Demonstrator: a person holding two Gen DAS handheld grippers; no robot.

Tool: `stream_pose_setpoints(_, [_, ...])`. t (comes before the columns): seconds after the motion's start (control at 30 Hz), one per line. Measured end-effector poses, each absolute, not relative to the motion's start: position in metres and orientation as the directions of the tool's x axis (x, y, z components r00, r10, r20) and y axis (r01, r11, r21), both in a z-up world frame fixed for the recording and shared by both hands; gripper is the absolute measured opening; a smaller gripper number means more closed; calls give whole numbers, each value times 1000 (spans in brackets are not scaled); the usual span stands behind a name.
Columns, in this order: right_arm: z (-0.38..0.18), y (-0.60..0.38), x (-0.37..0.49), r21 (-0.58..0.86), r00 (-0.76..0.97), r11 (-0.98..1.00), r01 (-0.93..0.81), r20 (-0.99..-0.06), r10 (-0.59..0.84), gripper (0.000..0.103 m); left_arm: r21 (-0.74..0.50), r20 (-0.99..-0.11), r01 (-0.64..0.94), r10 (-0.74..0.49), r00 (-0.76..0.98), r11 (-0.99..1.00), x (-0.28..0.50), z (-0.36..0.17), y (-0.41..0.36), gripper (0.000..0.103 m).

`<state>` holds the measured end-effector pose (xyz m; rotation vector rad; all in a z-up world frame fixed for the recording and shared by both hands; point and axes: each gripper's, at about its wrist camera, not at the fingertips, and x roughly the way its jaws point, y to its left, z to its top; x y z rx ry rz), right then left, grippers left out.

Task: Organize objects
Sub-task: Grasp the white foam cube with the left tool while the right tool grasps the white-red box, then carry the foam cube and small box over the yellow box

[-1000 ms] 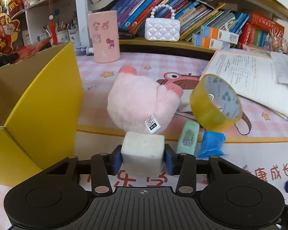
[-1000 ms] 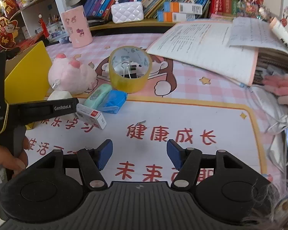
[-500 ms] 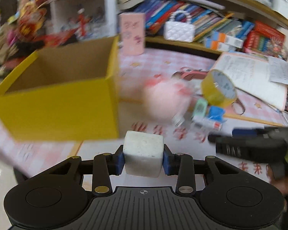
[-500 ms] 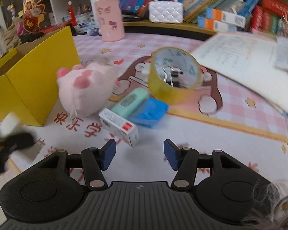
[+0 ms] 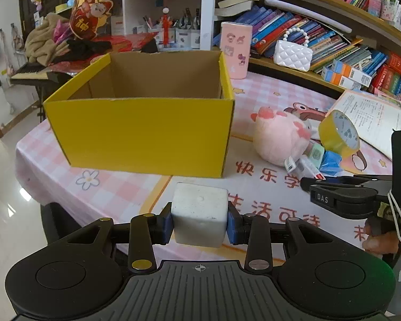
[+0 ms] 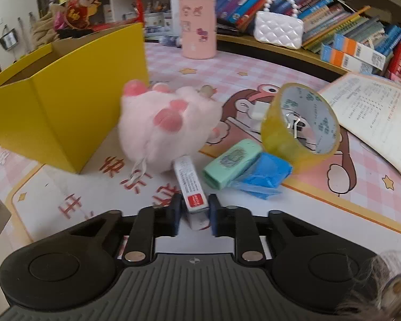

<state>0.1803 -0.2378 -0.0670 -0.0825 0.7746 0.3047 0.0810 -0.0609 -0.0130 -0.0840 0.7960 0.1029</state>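
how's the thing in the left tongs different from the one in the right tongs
The left tongs hold a white cube, plain and blocky, up above the mat. The right tongs grip a small box, long, thin, printed with a red label, its far end by the plush. Both are gripped by their sides.

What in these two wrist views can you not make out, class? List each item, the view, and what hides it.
- Floor of the yellow box, left wrist view: hidden by its front wall.
- Underside of the white cube in the left gripper: faces away.
- Far end of the small white carton in the right gripper, right wrist view: tucked under the pink plush.
- Print on the open book: too small.
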Motion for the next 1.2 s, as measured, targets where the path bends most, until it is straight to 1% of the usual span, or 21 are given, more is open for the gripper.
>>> stream_pose_setpoints(0.17, [-63,-237,163,55,672,959,-279,-702,236,13,-64,-707,-125,43,706,990,72,-15,-50,36])
stream_pose_setpoints(0.37, [-43,-228,134,83,672,969,-234,-706,223,13,-121,-697,-108,-7,717,987,65,-17,-30,36])
stream_pose_setpoints(0.47, [-33,-219,120,109,664,971,-212,-713,225,13,-136,-691,-89,-30,722,987,59,-18,-18,36])
stream_pose_setpoints(0.63, [-19,-192,88,110,665,973,-204,-714,220,13,-160,-692,-65,-65,719,985,44,-19,2,36])
stream_pose_setpoints(0.83, [-19,-153,52,91,642,969,-228,-735,220,13,-146,-690,-35,-76,720,989,23,-18,24,36])
stream_pose_setpoints(1.2, [-17,-101,19,59,665,970,-237,-718,206,13,-118,-683,-16,-69,727,993,-6,-16,64,35])
